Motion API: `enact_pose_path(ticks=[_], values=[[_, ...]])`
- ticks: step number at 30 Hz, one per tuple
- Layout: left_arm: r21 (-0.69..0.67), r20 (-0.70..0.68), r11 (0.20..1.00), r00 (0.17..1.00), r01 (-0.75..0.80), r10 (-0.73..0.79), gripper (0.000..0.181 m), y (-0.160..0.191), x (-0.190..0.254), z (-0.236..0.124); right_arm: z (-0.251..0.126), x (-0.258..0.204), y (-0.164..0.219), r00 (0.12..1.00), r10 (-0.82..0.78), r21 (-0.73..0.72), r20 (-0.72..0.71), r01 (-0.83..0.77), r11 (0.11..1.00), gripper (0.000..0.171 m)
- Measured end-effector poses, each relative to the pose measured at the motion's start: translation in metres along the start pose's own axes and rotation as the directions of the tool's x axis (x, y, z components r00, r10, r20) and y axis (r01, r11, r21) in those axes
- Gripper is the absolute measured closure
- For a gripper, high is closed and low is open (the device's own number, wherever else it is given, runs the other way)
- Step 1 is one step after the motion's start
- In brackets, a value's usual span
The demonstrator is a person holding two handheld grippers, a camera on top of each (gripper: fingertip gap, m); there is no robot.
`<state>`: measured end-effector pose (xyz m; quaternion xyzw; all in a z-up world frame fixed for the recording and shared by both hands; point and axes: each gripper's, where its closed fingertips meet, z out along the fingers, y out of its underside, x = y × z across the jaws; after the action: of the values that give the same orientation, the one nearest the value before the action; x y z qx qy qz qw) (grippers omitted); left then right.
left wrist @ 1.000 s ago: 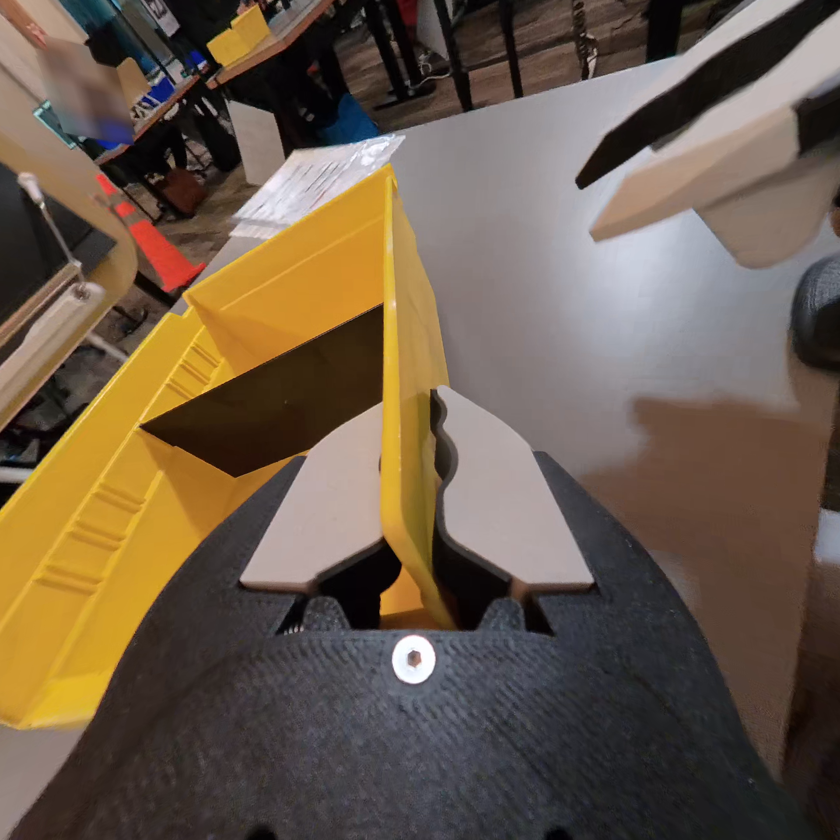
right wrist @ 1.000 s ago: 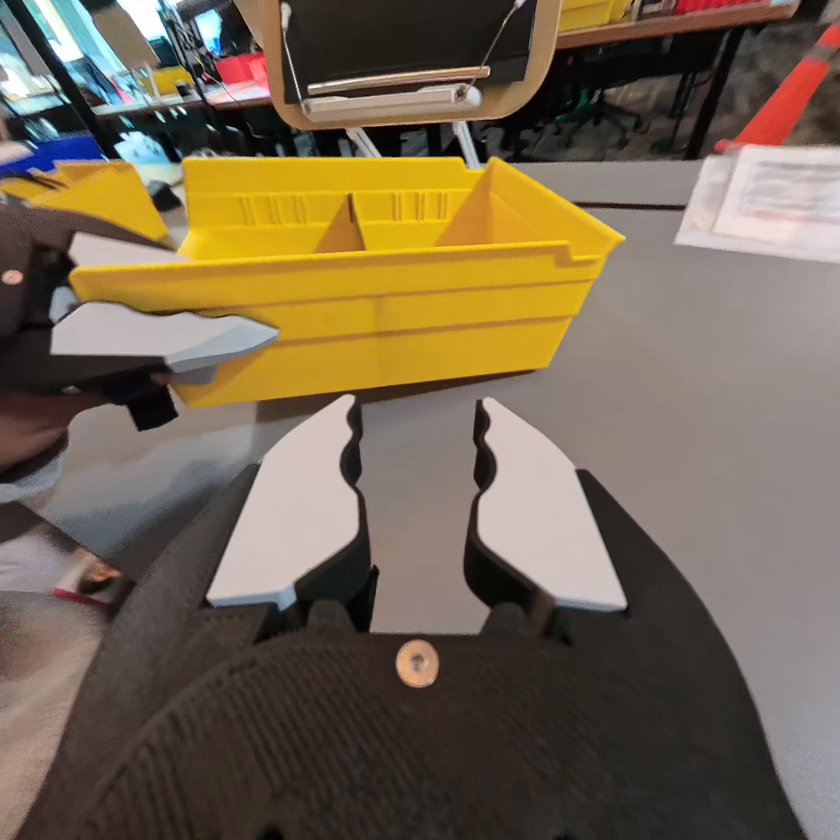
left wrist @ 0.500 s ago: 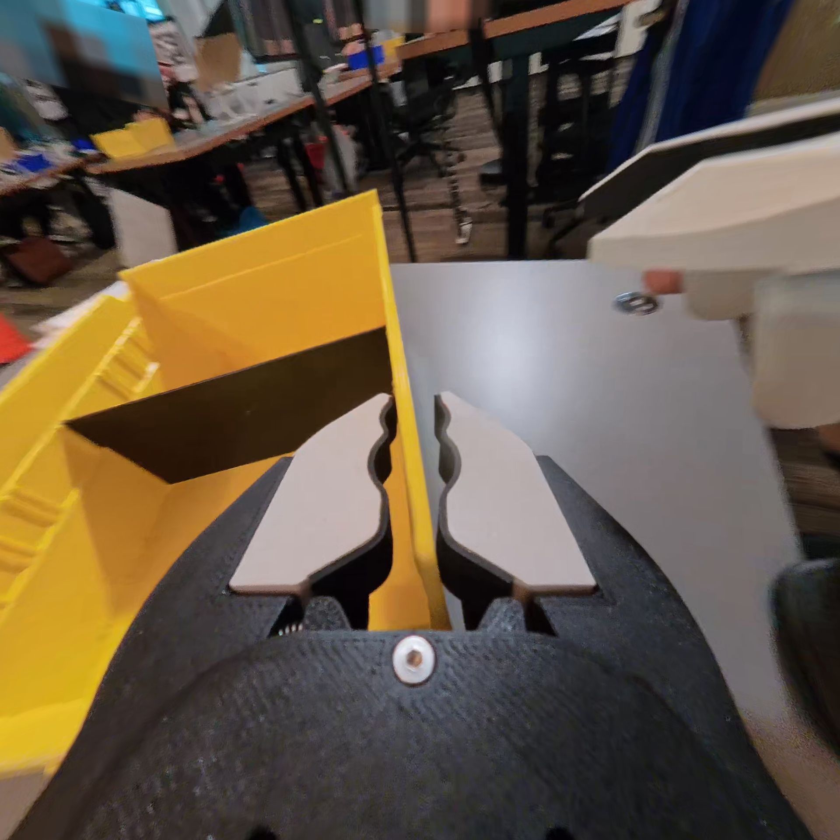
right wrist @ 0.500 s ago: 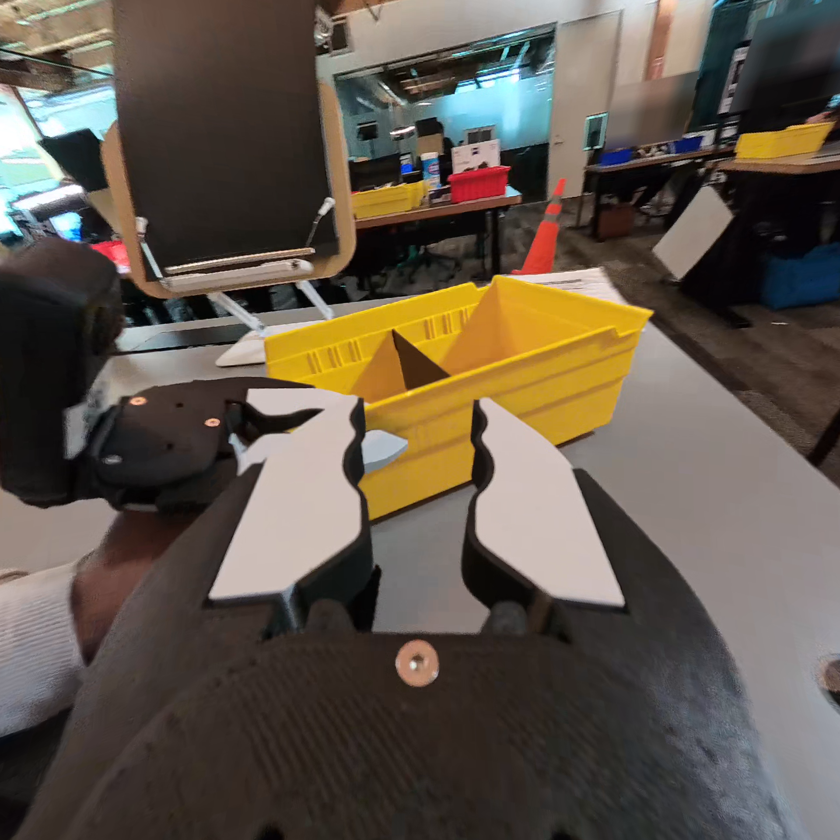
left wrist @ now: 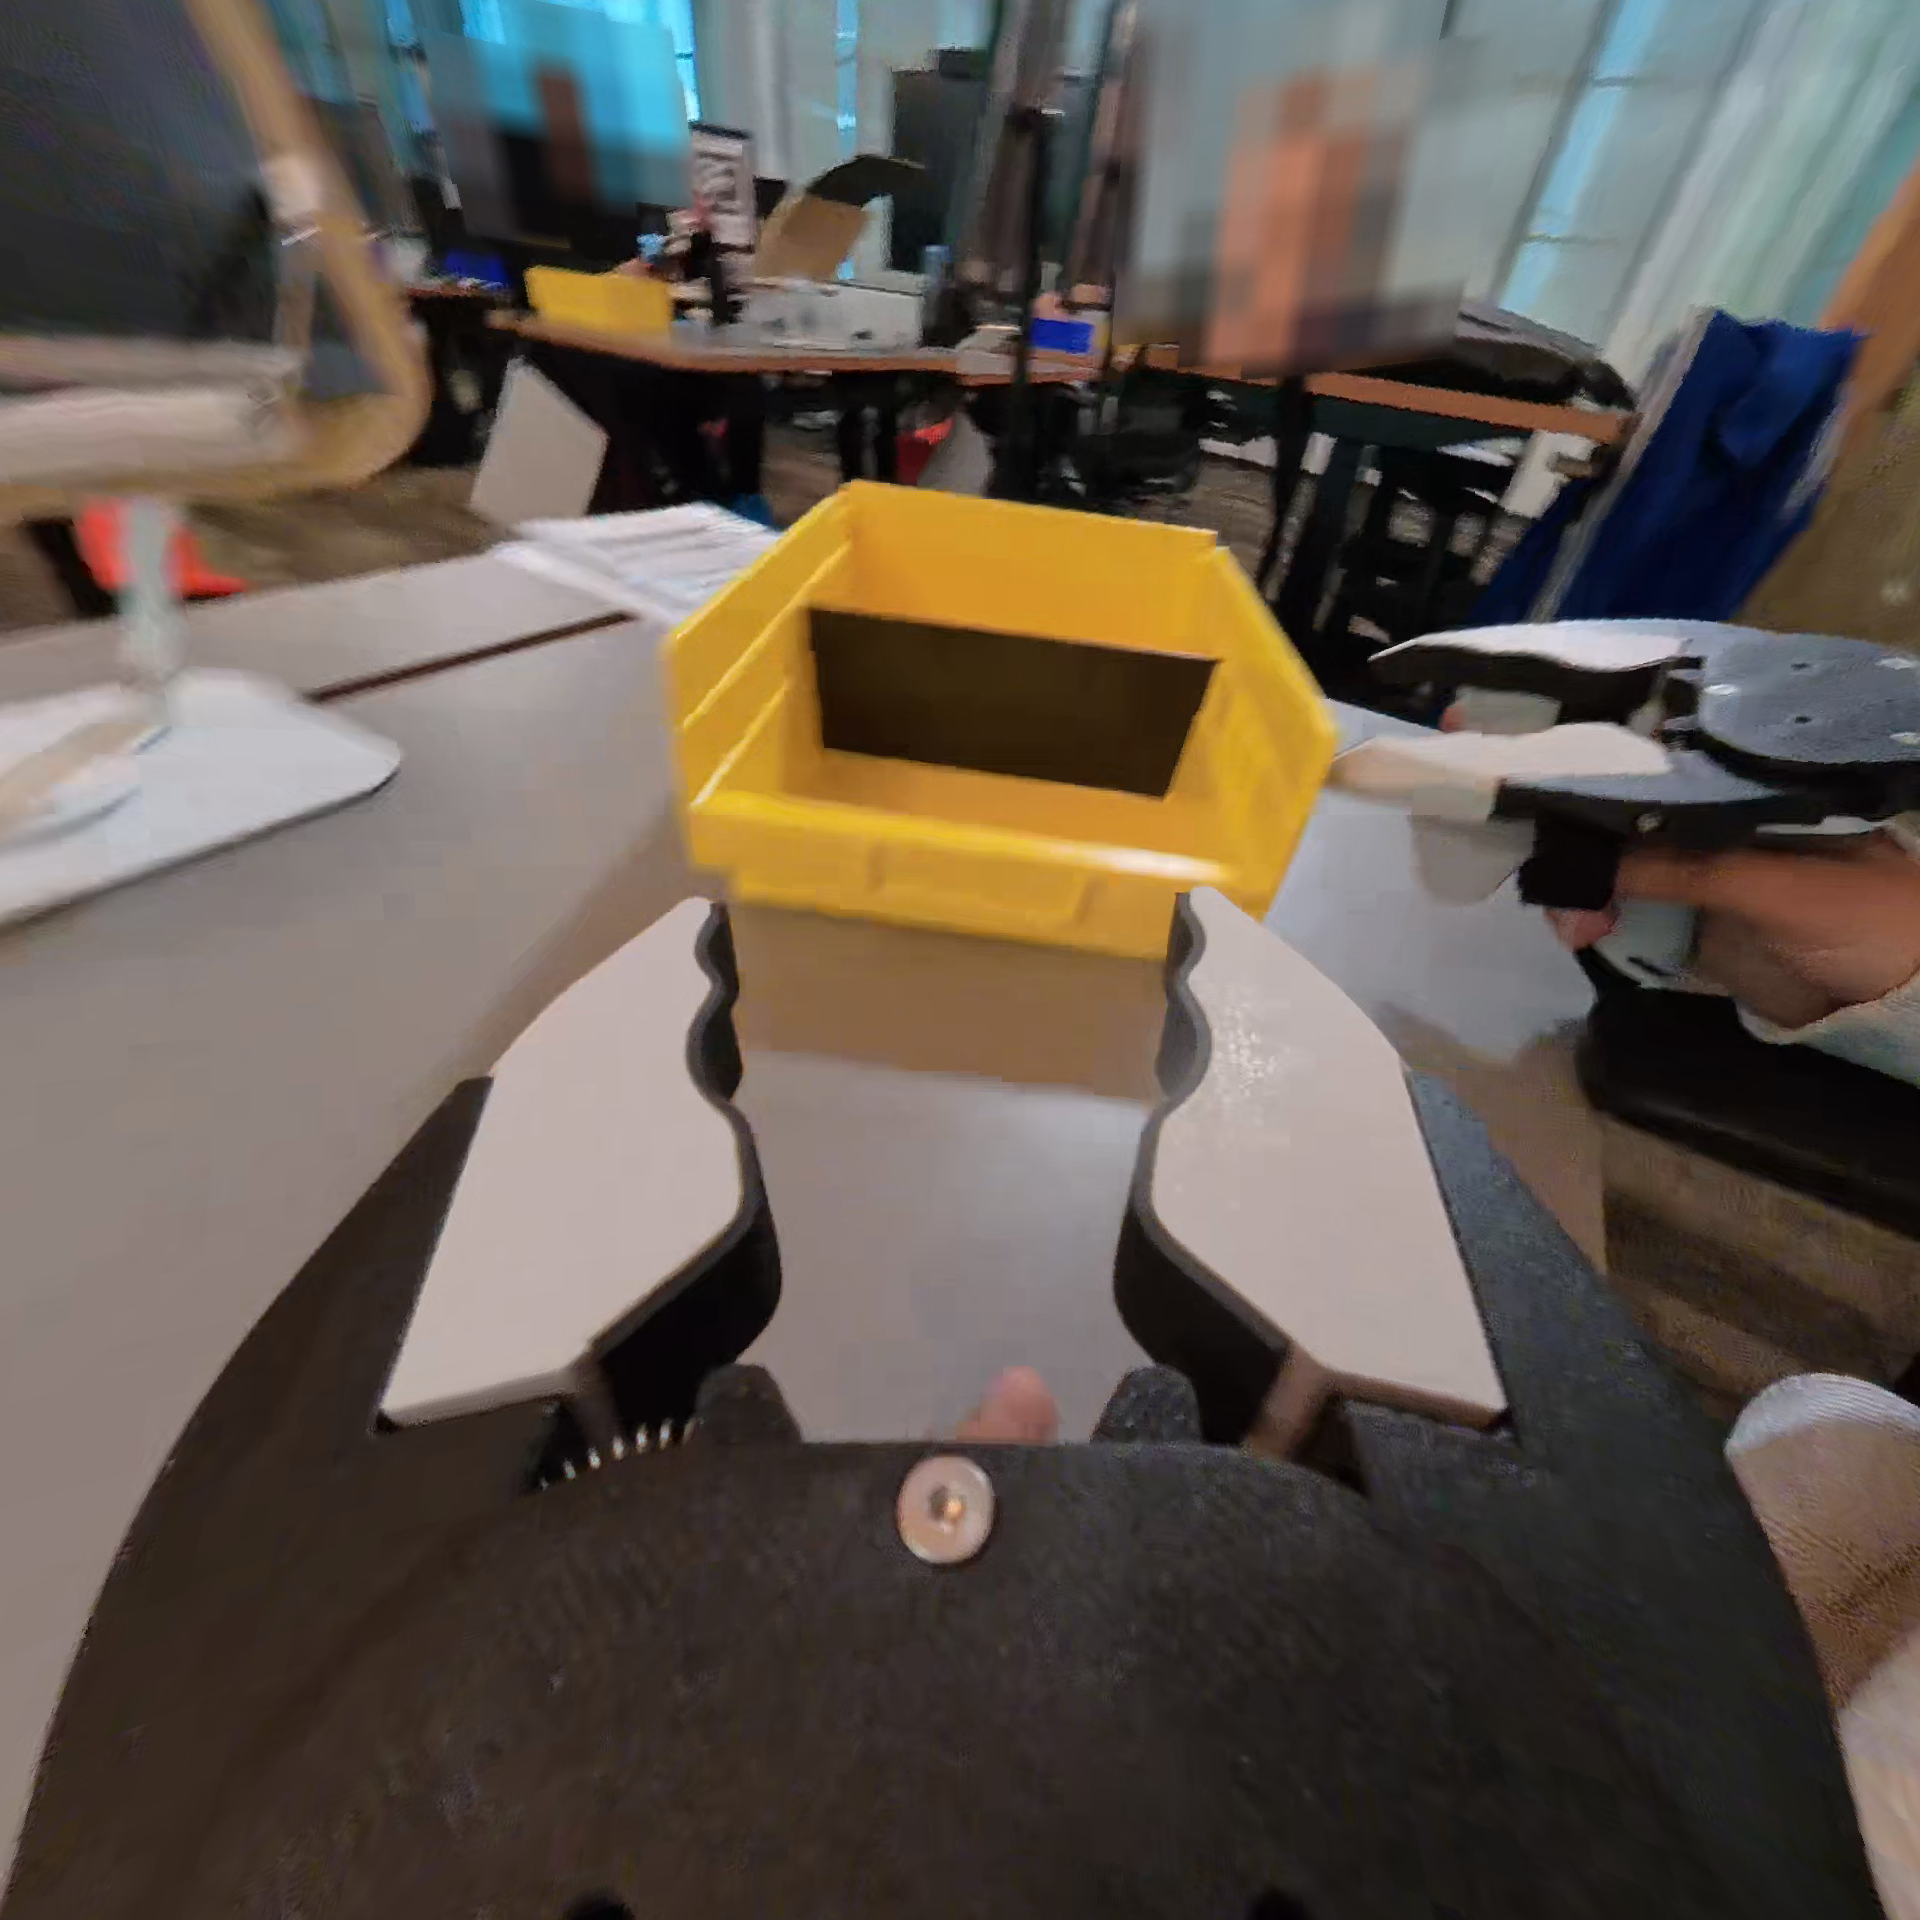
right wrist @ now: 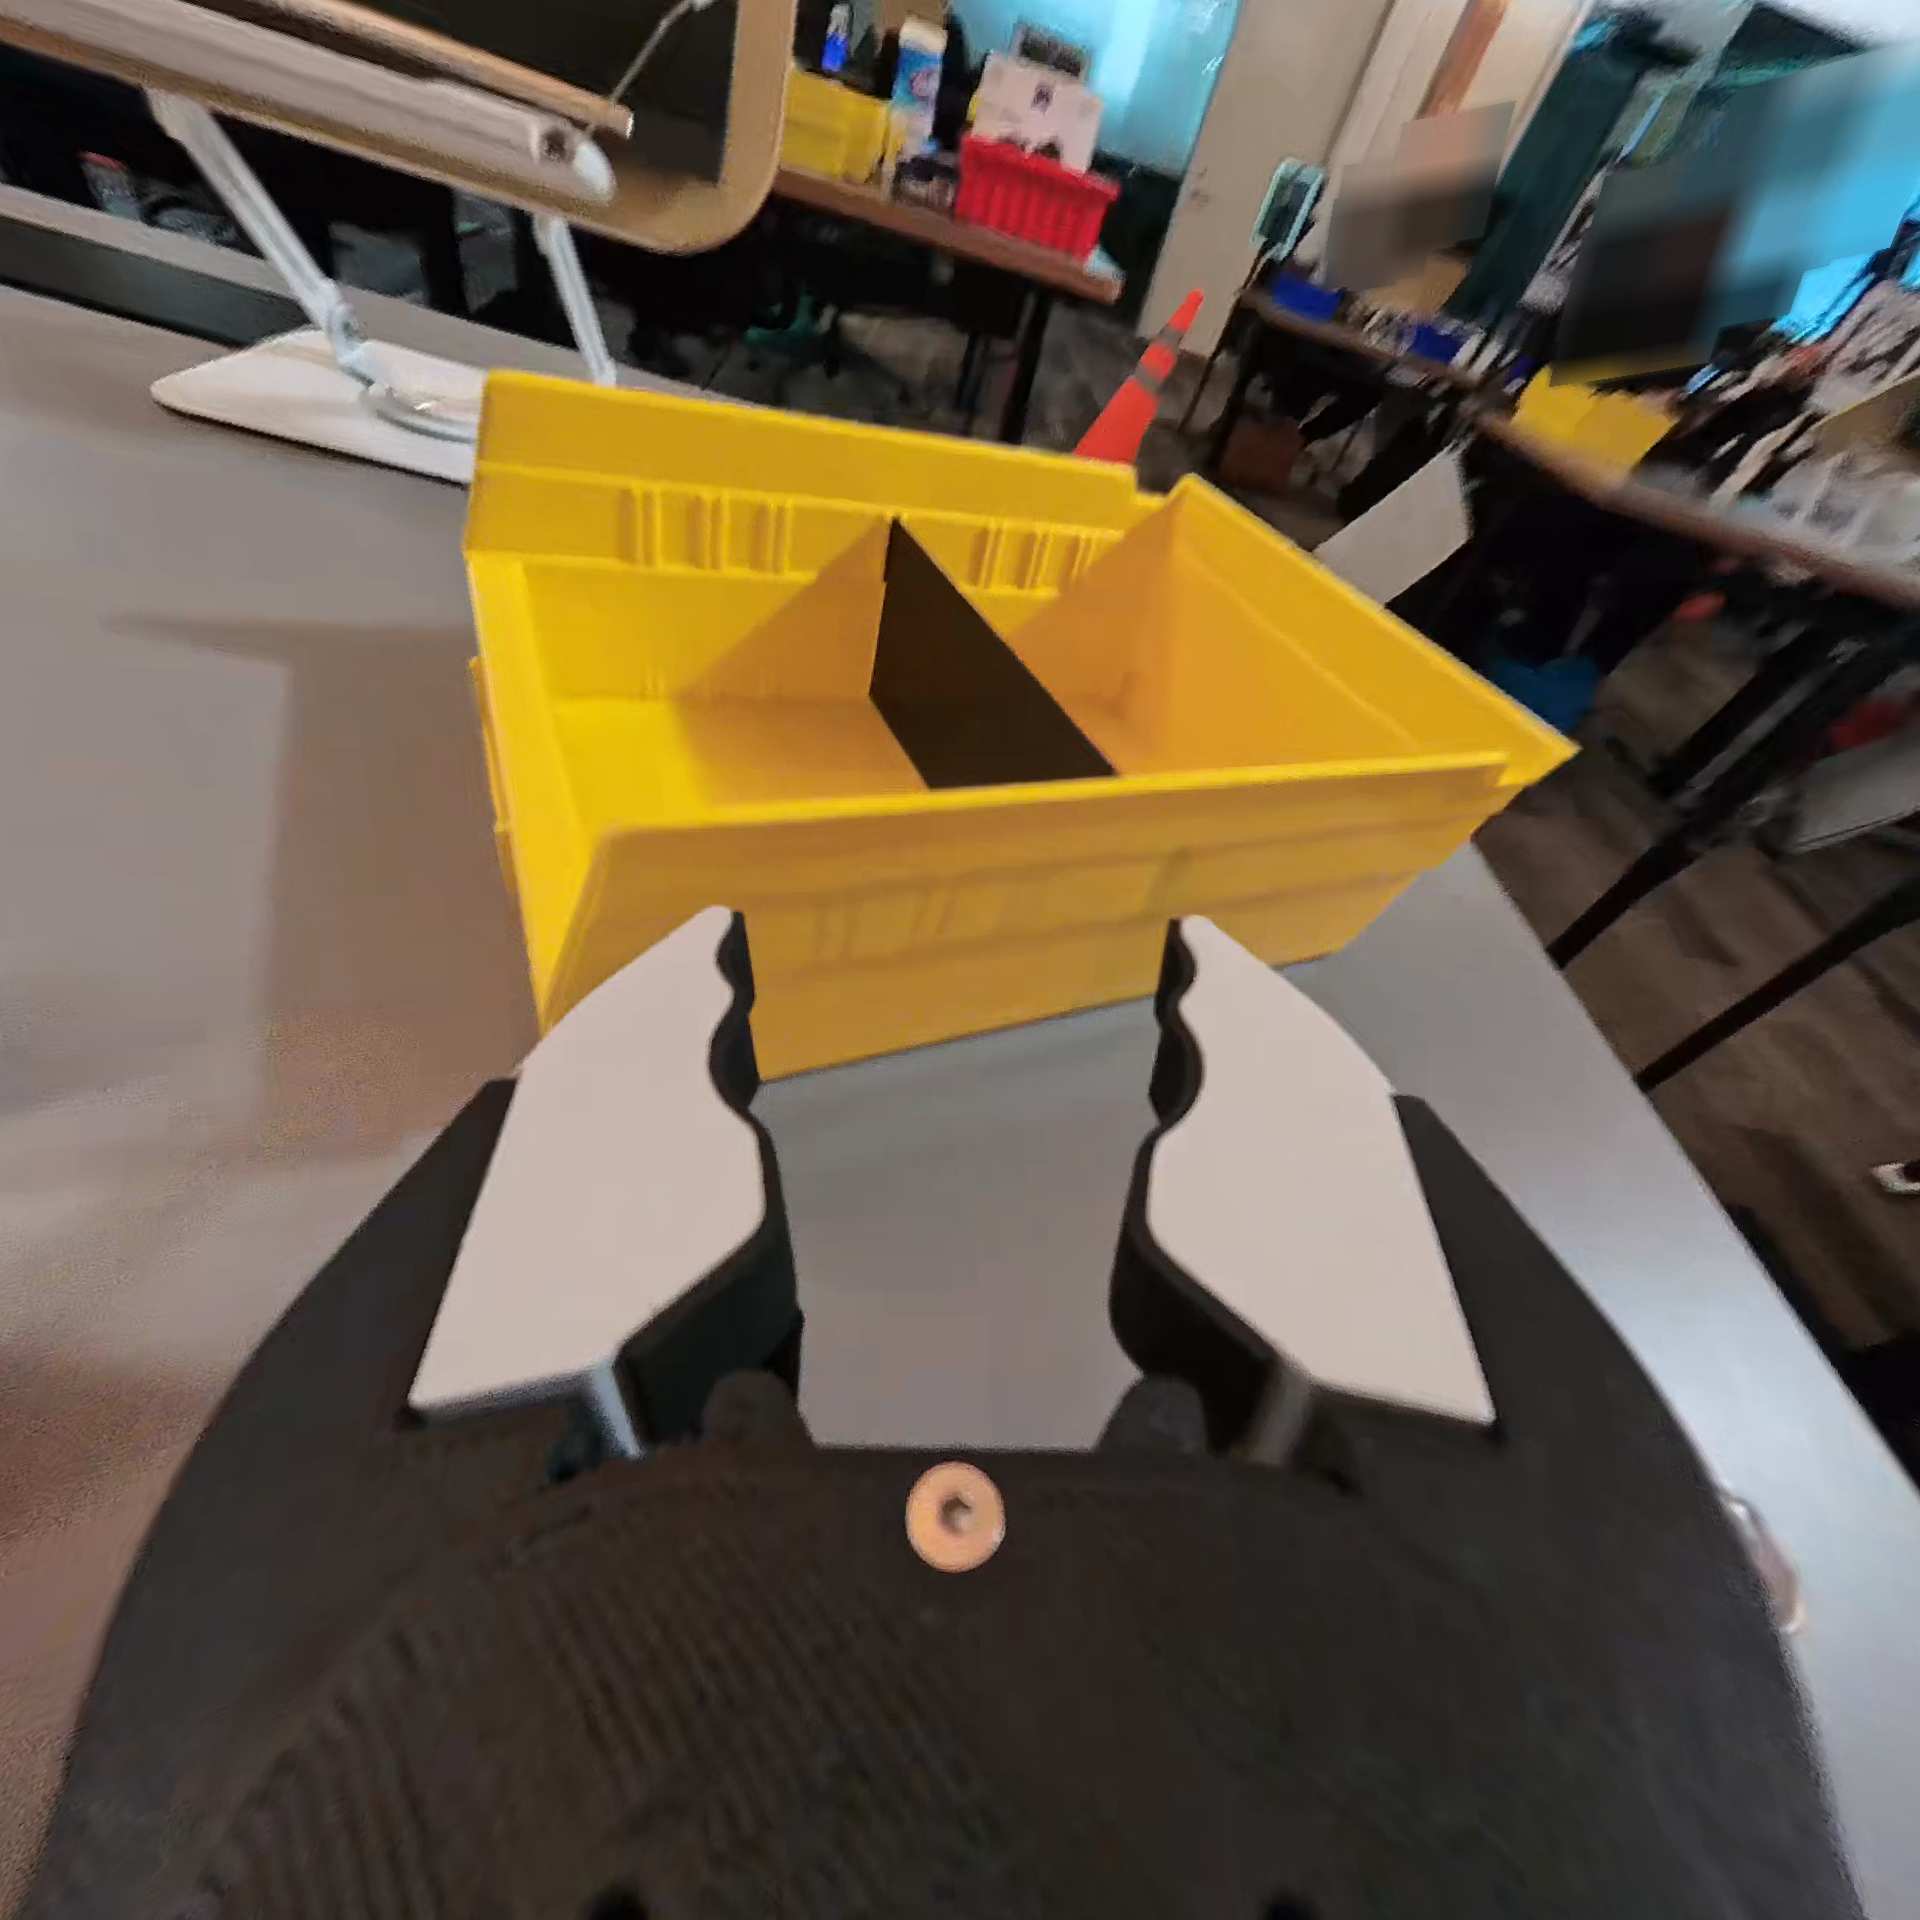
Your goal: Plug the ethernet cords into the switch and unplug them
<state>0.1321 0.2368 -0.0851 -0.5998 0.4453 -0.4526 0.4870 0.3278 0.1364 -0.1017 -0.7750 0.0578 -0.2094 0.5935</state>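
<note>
Both grippers, left [left wrist: 951, 940] and right [right wrist: 951, 956], are spread wide and hold nothing, facing a yellow bin [right wrist: 1039, 894] (seemingly bare). No switch or ethernet cords show anywhere, so hunting blindly risks knocking the bin along the table [right wrist: 208, 790].

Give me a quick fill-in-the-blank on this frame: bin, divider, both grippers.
1. The bin on the grey table is coloured ____.
2. The divider inside the bin is coloured ____.
3. The left gripper is open and holds ____.
4. The right gripper has its jaws ____.

Missing words: yellow; black; nothing; open
</note>
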Motion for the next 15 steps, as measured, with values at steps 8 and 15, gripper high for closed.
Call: enact_pose_path(ticks=[8,15], values=[[0.145,0.0,0.955,0.965,0.26,-0.262,0.099,-0.012,-0.048,-0.054,0.053,-0.008,0.016,0.992,0.122,-0.157,-0.022,-0.124,0.98,0.072],[0.162,-0.014,0.936,0.949,0.313,-0.315,0.104,-0.011,-0.052,-0.062,0.042,0.037,-0.021,0.94,0.312,0.074,-0.138,-0.305,0.95,0.097]])
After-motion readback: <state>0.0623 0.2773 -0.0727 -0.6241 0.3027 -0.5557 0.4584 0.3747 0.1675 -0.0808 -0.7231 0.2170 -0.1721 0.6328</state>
